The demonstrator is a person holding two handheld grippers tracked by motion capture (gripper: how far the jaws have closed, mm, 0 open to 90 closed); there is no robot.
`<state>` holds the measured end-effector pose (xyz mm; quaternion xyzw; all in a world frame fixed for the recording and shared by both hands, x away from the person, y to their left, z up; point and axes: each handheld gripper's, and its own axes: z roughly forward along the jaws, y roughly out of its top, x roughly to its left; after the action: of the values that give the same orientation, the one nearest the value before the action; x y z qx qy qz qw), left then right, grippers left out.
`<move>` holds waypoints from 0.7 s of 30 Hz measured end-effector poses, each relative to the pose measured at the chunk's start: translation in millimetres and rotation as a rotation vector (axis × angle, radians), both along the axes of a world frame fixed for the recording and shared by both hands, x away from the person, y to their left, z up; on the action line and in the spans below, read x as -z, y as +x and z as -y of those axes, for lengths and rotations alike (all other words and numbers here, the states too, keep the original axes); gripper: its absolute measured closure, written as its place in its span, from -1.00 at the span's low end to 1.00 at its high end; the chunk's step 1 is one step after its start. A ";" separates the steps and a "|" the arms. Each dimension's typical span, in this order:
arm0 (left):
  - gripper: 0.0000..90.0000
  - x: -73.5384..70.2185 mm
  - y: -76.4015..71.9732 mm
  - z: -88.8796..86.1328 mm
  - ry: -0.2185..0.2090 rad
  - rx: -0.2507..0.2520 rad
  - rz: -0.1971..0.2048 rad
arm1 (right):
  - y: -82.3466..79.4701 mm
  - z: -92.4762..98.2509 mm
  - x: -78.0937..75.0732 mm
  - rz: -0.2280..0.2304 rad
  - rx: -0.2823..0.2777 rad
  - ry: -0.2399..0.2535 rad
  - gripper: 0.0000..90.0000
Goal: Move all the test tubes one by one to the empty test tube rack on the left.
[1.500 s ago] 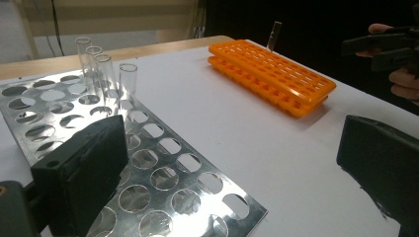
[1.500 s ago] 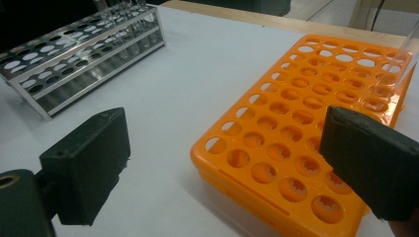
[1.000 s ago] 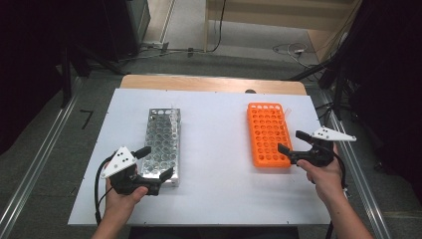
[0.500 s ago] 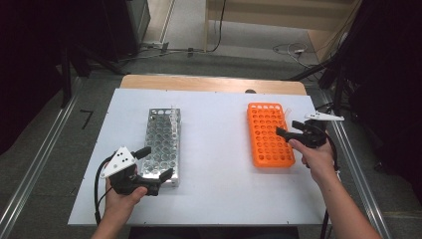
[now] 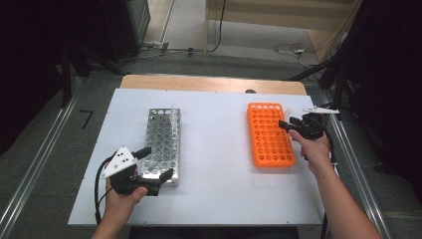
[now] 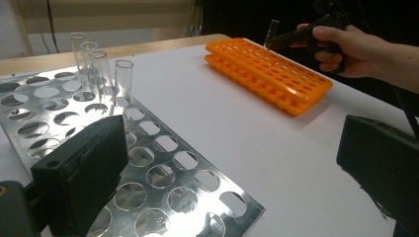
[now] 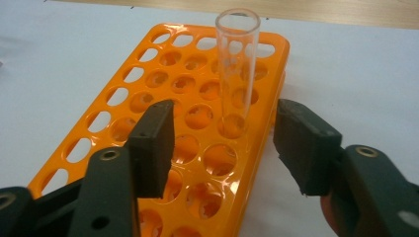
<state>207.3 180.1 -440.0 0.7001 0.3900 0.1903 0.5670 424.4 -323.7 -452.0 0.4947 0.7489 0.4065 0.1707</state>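
Orange rack (image 5: 269, 134), toward the table's (image 5: 219, 149) right edge: one clear glass tube (image 7: 236, 74) upright in a hole near its far right corner; other holes empty. Metal rack (image 5: 161, 144), toward the left edge: four clear tubes (image 6: 99, 69) standing at its far end. Right gripper (image 7: 222, 143): jaws have just been closing, straddling the tube, pads apart from it, not gripping. Left gripper (image 5: 149, 169): jaws spread, astride the metal rack's near corner, holding nothing.
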 end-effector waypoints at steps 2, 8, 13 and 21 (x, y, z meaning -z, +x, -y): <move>-1.00 0.1 0.1 0.2 0.001 0.000 -0.001 | 2.4 -0.5 2.3 -0.001 0.001 -0.006 -0.02; -1.00 0.1 0.1 0.8 0.003 0.001 -0.002 | 11.6 -2.4 9.6 -0.007 0.014 -0.016 0.11; -1.00 0.3 0.3 0.0 0.000 0.000 -0.001 | 16.6 -4.6 9.3 0.018 0.027 -0.005 0.31; -1.00 0.6 0.3 -0.5 0.002 -0.001 -0.004 | 17.3 -9.4 9.9 0.043 0.029 -0.022 0.54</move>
<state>207.7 180.6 -440.6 0.7010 0.3913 0.1895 0.5652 441.7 -314.2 -462.0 0.4949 0.7422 0.4062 0.1982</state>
